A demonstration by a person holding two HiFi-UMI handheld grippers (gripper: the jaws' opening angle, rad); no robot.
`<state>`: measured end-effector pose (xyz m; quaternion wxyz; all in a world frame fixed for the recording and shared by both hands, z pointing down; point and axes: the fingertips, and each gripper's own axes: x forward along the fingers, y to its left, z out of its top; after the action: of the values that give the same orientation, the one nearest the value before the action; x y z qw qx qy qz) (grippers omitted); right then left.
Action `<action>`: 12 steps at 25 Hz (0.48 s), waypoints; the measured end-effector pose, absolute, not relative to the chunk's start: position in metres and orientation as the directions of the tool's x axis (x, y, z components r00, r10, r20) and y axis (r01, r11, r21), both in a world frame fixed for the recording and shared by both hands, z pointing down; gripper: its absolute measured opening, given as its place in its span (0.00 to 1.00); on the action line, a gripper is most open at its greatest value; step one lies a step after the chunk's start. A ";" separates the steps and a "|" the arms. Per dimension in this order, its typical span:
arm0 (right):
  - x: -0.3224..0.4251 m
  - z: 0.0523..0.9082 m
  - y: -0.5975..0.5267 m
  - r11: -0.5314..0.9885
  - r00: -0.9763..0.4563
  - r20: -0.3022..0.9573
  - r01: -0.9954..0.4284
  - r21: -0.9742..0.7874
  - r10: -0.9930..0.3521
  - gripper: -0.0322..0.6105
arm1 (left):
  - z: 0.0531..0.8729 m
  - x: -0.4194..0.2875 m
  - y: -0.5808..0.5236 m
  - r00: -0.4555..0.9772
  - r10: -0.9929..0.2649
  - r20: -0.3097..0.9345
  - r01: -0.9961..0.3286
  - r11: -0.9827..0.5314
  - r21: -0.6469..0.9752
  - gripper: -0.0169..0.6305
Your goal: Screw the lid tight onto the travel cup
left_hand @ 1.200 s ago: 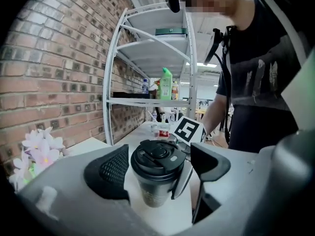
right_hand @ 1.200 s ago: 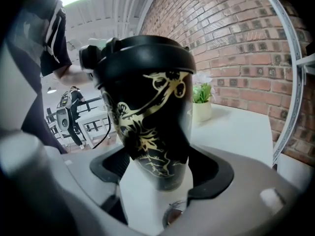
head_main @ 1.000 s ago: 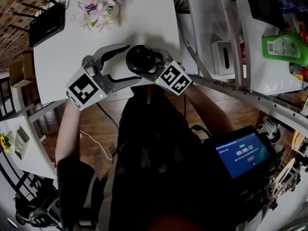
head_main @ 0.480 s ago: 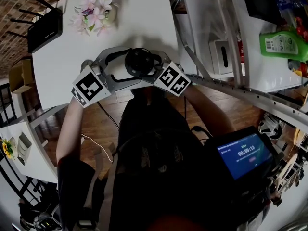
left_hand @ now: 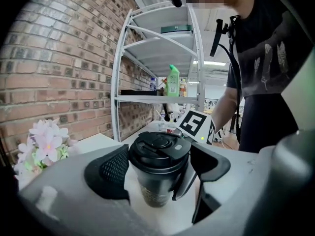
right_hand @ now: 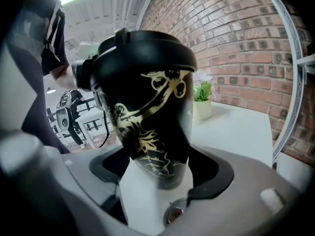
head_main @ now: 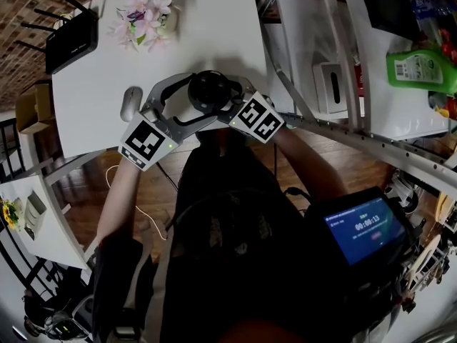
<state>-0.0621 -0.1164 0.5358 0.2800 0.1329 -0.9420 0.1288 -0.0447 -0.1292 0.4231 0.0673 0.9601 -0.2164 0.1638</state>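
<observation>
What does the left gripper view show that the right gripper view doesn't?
Only the left gripper view: the lid's flat top, a green bottle on the shelf, and a marker cube. Only the right gripper view: the gold pattern down the travel cup's side. Both: the cup between that gripper's jaws, the brick wall, the flowers.
</observation>
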 end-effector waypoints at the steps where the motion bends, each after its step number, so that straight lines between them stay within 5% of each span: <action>1: -0.062 0.536 -0.116 0.931 -0.808 0.562 -0.322 -0.169 -0.178 0.63 | 0.423 -0.045 -0.129 0.846 -0.407 0.345 -0.452 -0.890 0.056 0.65; 12: -0.062 0.540 -0.119 0.935 -0.816 0.548 -0.317 -0.161 -0.183 0.63 | 0.392 -0.057 -0.130 0.860 -0.409 0.304 -0.459 -0.881 0.113 0.65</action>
<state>-0.0618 -0.1195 0.5398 0.2727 0.1323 -0.9450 0.1231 -0.0574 -0.1302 0.3919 0.0912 0.9601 -0.2262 0.1369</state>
